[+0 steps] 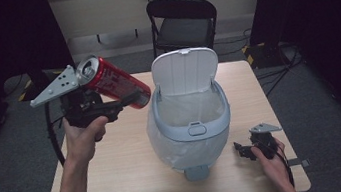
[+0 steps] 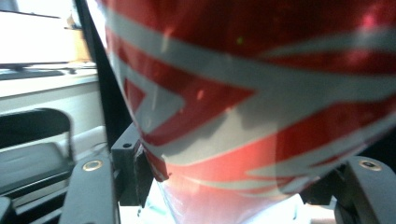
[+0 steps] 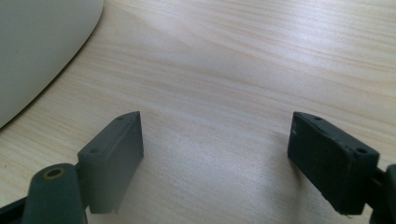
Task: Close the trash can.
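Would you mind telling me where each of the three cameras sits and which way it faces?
High view: above the person's side, looking forward and down on the table; both forearms show, the left claw shut on a red can beside the open bin, the right claw resting low.
Left gripper view: on the left claw, looking along its jaws at the can clamped between them.
Right gripper view: on the right claw, looking down at the tabletop; jaws open, nothing between.
Shared: high and left gripper views both show the can.
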Tool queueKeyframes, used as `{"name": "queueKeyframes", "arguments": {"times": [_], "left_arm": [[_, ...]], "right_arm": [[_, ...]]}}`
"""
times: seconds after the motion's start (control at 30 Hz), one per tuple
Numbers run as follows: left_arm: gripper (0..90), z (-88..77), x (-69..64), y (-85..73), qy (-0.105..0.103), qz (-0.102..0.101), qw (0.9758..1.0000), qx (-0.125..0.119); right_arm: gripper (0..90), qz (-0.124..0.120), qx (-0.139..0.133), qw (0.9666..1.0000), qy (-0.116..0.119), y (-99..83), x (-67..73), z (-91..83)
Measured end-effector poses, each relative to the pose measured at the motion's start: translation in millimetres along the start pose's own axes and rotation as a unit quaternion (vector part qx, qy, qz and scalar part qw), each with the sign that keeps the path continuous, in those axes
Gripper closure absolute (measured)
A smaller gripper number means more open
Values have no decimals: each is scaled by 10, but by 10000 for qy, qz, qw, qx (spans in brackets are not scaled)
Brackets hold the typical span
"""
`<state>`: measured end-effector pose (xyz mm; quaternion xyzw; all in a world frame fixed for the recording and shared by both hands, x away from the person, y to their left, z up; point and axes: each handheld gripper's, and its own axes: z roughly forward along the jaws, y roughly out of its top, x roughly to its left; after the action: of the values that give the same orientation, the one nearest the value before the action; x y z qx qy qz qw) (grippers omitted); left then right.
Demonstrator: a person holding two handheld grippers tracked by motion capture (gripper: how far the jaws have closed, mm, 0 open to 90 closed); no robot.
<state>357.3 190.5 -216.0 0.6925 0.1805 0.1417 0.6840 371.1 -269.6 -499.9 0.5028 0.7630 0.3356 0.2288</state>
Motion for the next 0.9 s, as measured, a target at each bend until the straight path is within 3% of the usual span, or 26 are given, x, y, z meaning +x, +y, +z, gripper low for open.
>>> {"name": "queueKeyframes", "arguments": {"times": [0.03,0.2,0.33,0.43,0.53,0.57,0.67,0.77,0.9], "left_arm": [[336,0,0,0,0,0,10000,0],[335,310,-54,8,-378,-89,9992,94],[334,500,-61,-9,-495,-157,9985,170],[332,678,-53,-47,-555,-196,9975,402],[329,858,-47,-89,-653,-155,9951,725],[328,858,-47,-89,-653,-155,9951,725],[326,1038,-48,-138,-805,-143,9914,1020],[324,1133,-97,-159,-687,36,9894,1279],[317,1228,-86,-189,-661,9,9863,1513]], "right_arm": [[171,0,0,10000,0,0,0,0],[171,-1,0,10000,0,0,0,0],[171,-2,-1,10000,1,0,0,0],[171,0,-1,10000,1,0,0,0],[171,-1,0,10000,0,0,0,0],[171,-1,0,10000,0,0,0,0],[171,-1,0,10000,3,0,0,0],[170,-6,-1,10000,10,0,-1,1],[170,-6,-1,10000,10,0,-1,1]]}}
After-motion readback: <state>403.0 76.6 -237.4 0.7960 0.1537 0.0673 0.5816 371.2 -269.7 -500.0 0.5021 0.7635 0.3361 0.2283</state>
